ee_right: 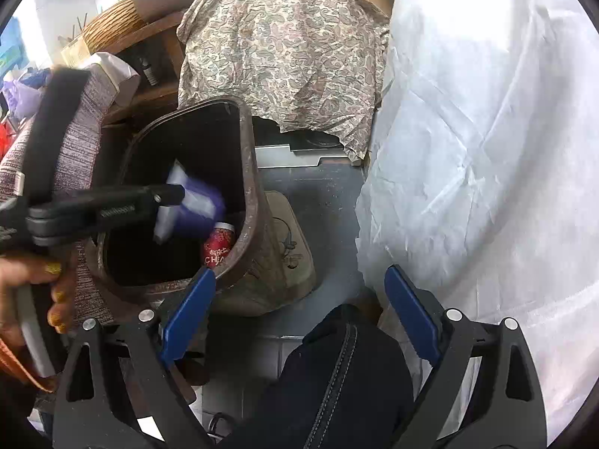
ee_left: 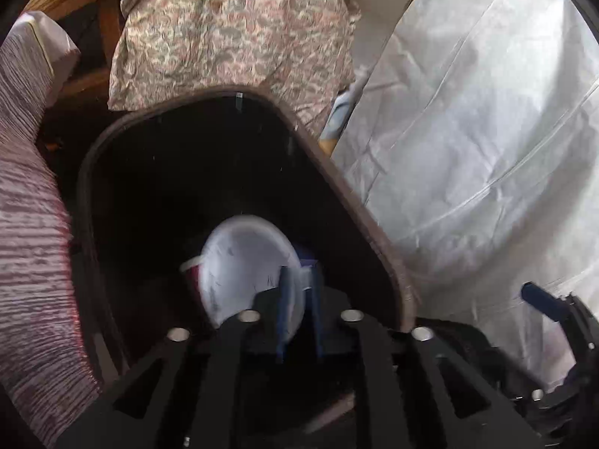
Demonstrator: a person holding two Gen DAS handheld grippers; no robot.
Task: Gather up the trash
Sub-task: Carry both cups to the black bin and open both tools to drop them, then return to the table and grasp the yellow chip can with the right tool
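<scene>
Paper bowl between left tool tips (over bin)

Cup in bin; patterned cloth behind bin.

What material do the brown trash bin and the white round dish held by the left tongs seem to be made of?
Brown trash bin: probably moulded plastic, matt and scuffed, with embossed ornament on its wall. White round dish, pinched by the left tongs: likely thin disposable paper or foam, matt; blur leaves this open.
</scene>
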